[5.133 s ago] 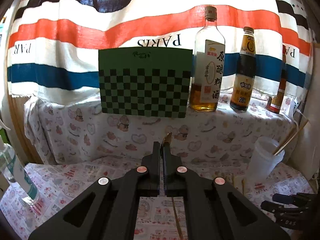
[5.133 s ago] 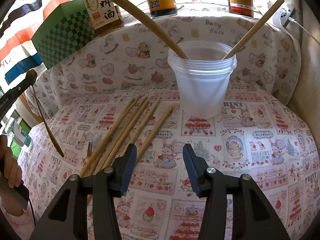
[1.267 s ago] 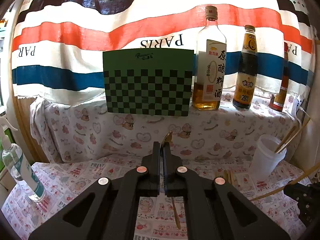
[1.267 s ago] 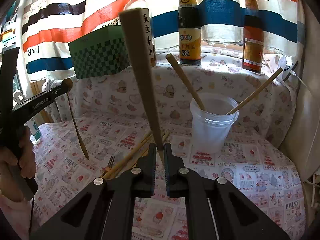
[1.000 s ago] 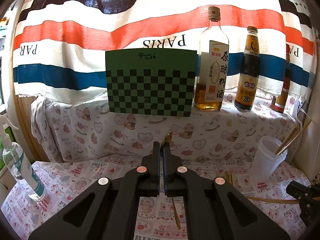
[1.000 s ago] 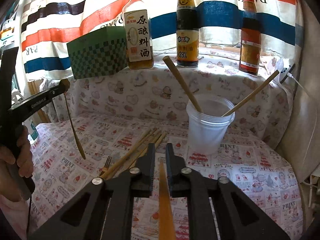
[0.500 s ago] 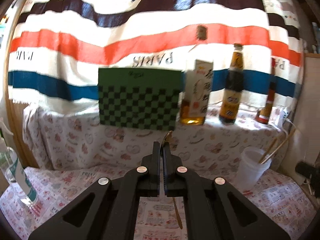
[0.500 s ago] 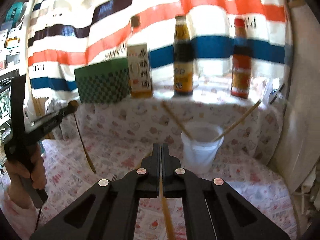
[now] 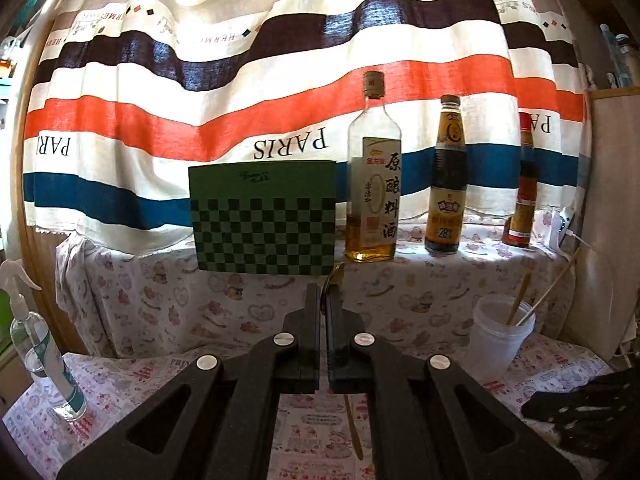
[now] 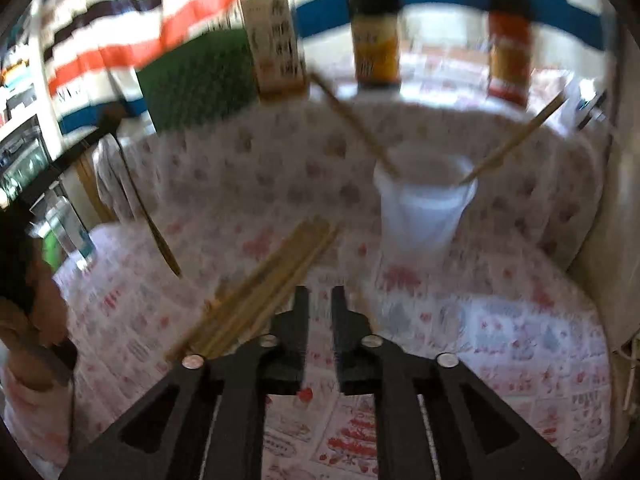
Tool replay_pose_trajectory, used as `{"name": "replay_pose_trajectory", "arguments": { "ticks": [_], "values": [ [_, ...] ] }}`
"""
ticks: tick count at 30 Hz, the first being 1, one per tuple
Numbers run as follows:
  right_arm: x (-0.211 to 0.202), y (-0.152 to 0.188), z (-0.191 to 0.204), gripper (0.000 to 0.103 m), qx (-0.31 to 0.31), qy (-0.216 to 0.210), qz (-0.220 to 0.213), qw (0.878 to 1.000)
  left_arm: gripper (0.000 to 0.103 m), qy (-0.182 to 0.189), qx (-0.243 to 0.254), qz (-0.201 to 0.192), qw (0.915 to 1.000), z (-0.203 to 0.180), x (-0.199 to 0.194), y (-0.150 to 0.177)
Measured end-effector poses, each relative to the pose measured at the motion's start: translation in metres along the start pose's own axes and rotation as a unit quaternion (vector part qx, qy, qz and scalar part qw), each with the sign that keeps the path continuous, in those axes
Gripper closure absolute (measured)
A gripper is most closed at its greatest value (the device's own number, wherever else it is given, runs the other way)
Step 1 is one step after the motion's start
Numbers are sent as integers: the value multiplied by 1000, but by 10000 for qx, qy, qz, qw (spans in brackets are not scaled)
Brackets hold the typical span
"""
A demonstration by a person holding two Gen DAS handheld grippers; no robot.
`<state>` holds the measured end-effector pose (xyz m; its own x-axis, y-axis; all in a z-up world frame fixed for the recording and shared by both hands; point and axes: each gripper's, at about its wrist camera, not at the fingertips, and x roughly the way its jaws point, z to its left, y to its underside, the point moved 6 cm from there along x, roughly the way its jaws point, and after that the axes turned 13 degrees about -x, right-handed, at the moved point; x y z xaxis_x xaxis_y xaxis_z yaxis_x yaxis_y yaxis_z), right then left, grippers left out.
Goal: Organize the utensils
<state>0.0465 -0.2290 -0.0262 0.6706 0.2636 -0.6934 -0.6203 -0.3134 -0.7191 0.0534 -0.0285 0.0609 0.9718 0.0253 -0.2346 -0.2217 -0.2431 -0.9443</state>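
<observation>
Right claw [image 10: 320, 292] newly parted, chopstickless.

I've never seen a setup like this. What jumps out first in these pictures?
The striped curtain fills the back wall, with three bottles and a green checkered box on the ledge below it. On the patterned tablecloth stands a white cup holding two chopsticks, with a loose bundle of chopsticks lying to its left. The left gripper pinches a thin utensil.

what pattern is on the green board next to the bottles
A dark and light green checkerboard below a plain dark green band on the green board, clearest in the left wrist view.
</observation>
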Motion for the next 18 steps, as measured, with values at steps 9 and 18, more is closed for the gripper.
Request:
{"name": "replay_pose_trajectory", "arguments": {
  "ticks": [9, 18],
  "values": [
    [56, -11, -32, 78, -69, 515, 700, 9962, 102, -412, -123, 123, 9990, 27, 22, 6],
    [100, 12, -58, 78, 31, 560, 1284, 9901, 102, -613, -104, 222, 9978, 38, 32, 9]
  ]
}}
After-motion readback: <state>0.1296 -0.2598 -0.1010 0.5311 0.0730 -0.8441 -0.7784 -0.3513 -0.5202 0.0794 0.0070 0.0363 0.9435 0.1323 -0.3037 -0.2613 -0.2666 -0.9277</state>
